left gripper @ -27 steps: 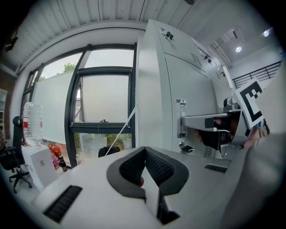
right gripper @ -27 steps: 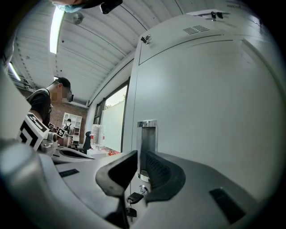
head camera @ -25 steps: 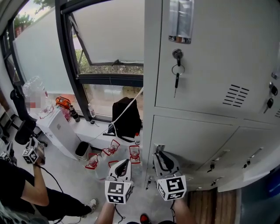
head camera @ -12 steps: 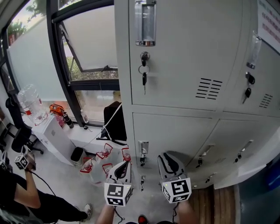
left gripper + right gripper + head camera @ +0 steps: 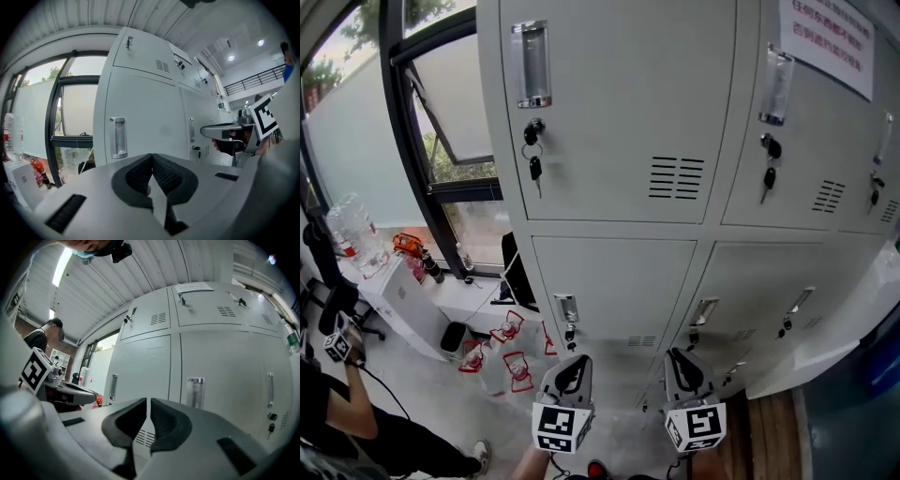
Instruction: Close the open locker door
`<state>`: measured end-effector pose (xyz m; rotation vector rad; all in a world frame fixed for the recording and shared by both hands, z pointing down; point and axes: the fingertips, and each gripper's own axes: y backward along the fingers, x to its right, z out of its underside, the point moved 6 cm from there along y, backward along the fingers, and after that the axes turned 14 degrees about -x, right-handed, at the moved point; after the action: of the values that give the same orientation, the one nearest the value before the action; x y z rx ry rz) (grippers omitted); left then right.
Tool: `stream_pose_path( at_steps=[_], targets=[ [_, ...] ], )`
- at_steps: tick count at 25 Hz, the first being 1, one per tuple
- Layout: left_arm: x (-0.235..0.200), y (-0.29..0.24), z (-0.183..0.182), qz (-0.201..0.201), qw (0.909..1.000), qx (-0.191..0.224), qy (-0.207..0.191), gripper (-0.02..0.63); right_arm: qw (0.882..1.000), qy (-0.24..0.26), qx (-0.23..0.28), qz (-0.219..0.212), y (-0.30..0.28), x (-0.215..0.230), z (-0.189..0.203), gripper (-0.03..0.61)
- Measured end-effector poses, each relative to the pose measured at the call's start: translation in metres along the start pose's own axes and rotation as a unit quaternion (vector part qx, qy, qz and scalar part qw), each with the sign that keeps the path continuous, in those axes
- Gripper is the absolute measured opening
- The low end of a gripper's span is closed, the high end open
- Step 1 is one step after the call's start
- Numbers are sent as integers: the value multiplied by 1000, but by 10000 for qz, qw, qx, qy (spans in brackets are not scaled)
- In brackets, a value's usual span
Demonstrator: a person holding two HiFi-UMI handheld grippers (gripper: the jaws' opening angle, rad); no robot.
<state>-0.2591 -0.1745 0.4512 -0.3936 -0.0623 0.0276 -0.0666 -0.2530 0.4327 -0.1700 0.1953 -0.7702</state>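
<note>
**lockerfan:** So where's the door you're meant to shut? All I see is a wall of grey.

**me:** Yeah, the locker bank [image 5: 609, 112] fills most of what I'm looking down at, with the window [image 5: 441, 159] off to its left. The top row looks flush. The one I read as the open locker door [image 5: 848, 309] is in the bottom row, far right. Its lower edge sticks out while its neighbours sit flat. I can't tell how far it's swung or which side the hinge is on.

**lockerfan:** And your grabbers?

**me:** Both are low in front of me, pointing at the bottom row and well apart from that door. The left gripper [image 5: 574, 364] is aimed at the lower-left door and the right gripper [image 5: 679, 358] at the next one along. Neither is touching anything. The left fingers [image 5: 140, 176] are pressed together at the tips, empty. The right fingers [image 5: 129, 420] have just been closing and are nearly together, with only a sliver of gap and nothing in it.

**lockerfan:** Plan?

**me:** I reckon no pinching is needed. I'd head right and use the right gripper since it's nearer, with the fingers together as a blunt pusher. I'd land on the flat face out by the handle [image 5: 794, 300], away from the hinge, then push steadily until it's flush. I'd go slow at the end so it doesn't bounce back.
</note>
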Motion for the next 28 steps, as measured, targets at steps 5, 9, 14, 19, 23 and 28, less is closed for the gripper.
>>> stream_pose_path(
  at_steps=[5,9,14,19,23,28],
  targets=[
    [33,1,4,78,9999,-74,-4,21,9999,87,-2,129,30,15,13,25],
    [58,2,9,114,9999,-105,-18,21,9999,-89,-84,80,48,22,28,23],
    [84,4,15,145,9997,-170,-15,21,9996,-213,-187,28,62,30,46,21],
    [91,4,16,100,9997,-233,-52,21,9992,-294,-261,-27,66,36,54,21],
    [95,3,12,85,9997,-203,-101,21,9993,-299,-242,-28,66,40,53,21],
    [98,3,11,61,9997,-206,-145,21,9993,-278,-233,-58,66,41,53,21]
  ],
)
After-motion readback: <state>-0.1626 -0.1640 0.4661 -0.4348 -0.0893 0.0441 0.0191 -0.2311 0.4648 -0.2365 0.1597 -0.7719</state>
